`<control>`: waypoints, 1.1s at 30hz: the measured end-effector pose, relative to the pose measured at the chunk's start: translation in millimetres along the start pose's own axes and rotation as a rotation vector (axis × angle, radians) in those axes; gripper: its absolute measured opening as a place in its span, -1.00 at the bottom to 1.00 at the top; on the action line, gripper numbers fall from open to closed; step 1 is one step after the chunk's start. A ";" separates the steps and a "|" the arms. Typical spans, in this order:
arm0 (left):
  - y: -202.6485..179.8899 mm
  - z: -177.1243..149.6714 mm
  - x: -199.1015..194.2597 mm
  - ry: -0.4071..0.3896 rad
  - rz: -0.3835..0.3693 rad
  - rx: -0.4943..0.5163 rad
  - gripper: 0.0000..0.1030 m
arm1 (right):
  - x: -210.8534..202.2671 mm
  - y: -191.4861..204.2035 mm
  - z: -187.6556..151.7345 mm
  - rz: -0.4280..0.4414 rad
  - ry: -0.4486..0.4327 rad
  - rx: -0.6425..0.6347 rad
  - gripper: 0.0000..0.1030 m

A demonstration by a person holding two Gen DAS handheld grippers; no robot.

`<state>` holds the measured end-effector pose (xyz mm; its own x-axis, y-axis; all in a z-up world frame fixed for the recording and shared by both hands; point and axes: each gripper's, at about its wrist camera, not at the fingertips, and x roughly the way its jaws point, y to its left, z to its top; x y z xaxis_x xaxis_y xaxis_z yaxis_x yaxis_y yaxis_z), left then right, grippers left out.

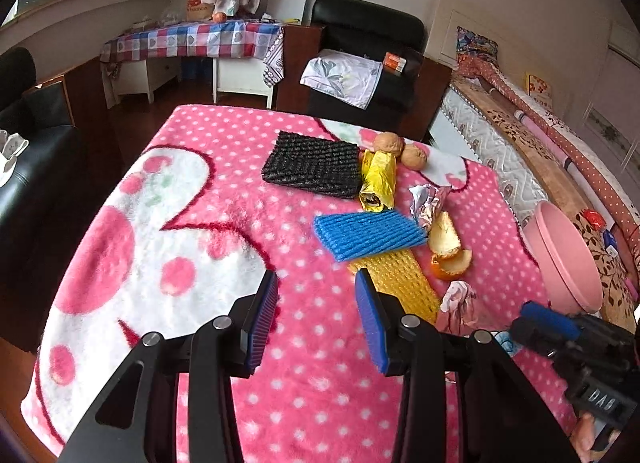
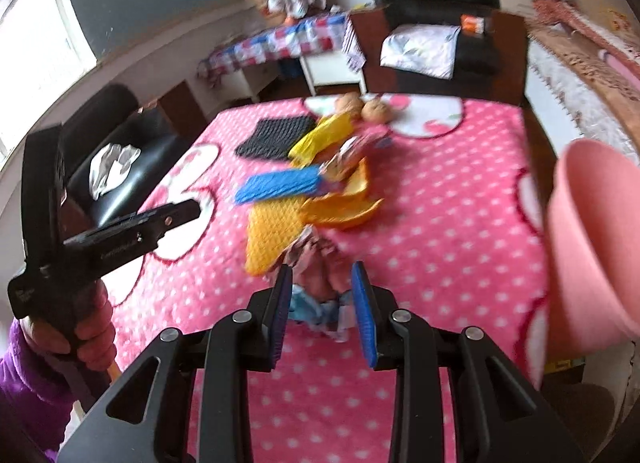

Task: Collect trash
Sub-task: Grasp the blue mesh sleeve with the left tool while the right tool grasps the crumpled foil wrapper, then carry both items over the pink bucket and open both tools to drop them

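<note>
- Trash gathered in a loose cluster toward the far right of the tabletop point(image 1: 192, 223), likely so one sweep reaches it all: black foam net point(image 1: 312, 163), yellow wrapper point(image 1: 378, 179), two walnuts point(image 1: 400, 149), foil scrap point(image 1: 428, 203), blue foam net point(image 1: 368, 233), orange peel point(image 1: 450, 249), yellow foam net point(image 1: 396, 283), crumpled pinkish paper point(image 1: 456, 297).
- Blue net overlapping the yellow net; peel just beside both; walnuts at the far end, touching the yellow wrapper.
- Pink bin point(image 1: 564, 259) tilted just off the tabletop's right edge, mouth toward the pile; presumably placed there as the drop point.
- Right tongs point(image 2: 322, 311) apart, low over the near end of the cluster, with the crumpled paper and a pale blue scrap point(image 2: 316, 309) lying between the pads; contact not discernible through the blur, no clamp yet.
- Probably the first pick, nearest piece first.
- Left tongs point(image 1: 316, 319) wide apart, empty, hovering above bare pink blanket just short of the yellow net, touching nothing.
- Beyond: black armchair point(image 1: 368, 47), checked cloth on a side table point(image 1: 192, 39).
</note>
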<state>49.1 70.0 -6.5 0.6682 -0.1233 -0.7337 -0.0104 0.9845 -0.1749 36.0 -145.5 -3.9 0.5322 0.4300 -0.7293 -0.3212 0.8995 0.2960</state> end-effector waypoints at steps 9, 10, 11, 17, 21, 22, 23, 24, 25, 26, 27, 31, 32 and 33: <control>-6.2 14.6 26.2 0.045 -0.059 -0.022 -0.15 | 28.7 1.1 0.4 0.000 0.041 -0.006 -0.28; -6.9 16.8 31.0 0.050 -0.062 -0.024 -0.14 | 30.3 1.1 0.0 -0.009 0.042 -0.014 -0.28; -8.2 19.0 36.3 0.055 -0.063 -0.023 -0.14 | 33.1 0.6 -0.3 -0.023 0.051 -0.023 -0.28; -14.6 27.5 63.5 0.085 -0.052 -0.035 -0.14 | 40.3 -2.8 -1.2 -0.033 0.064 -0.033 -0.42; -22.5 30.8 72.9 0.076 -0.036 -0.024 -0.14 | 37.9 -1.5 -3.3 -0.037 0.050 -0.052 -0.48; -24.0 31.6 74.2 0.075 -0.031 -0.017 -0.18 | 37.4 -2.0 -3.3 -0.035 0.049 -0.051 -0.48; -26.9 32.1 75.5 0.072 -0.022 -0.008 -0.25 | 36.7 -3.2 -3.0 -0.032 0.048 -0.047 -0.49; -27.9 32.1 75.8 0.069 -0.015 0.000 -0.42 | 35.9 -4.4 -2.9 -0.029 0.048 -0.042 -0.49; -30.4 32.2 76.5 0.067 -0.006 0.013 -0.53 | 34.6 -5.2 -3.7 -0.027 0.046 -0.037 -0.49; -32.2 32.2 77.1 0.067 -0.002 0.022 -0.72 | 33.7 -6.1 -3.6 -0.024 0.045 -0.032 -0.49; -34.2 32.1 77.2 0.065 0.000 0.030 -0.87 | 32.2 -7.1 -3.8 -0.024 0.042 -0.028 -0.49; -33.6 31.9 68.9 0.039 -0.009 0.046 -0.96 | 25.7 -9.4 -4.0 -0.027 0.025 -0.013 -0.49; -32.6 31.9 64.9 0.030 -0.017 0.046 -0.96 | 23.4 -11.1 -3.9 -0.028 0.020 -0.006 -0.49; -30.9 32.1 60.6 0.023 -0.025 0.042 -0.96 | 21.3 -13.2 -3.9 -0.027 0.016 0.000 -0.49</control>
<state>113.8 36.1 -24.5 0.6506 -0.1498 -0.7445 0.0375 0.9855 -0.1655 48.5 -148.6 -25.7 0.5280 0.4043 -0.7468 -0.3066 0.9108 0.2764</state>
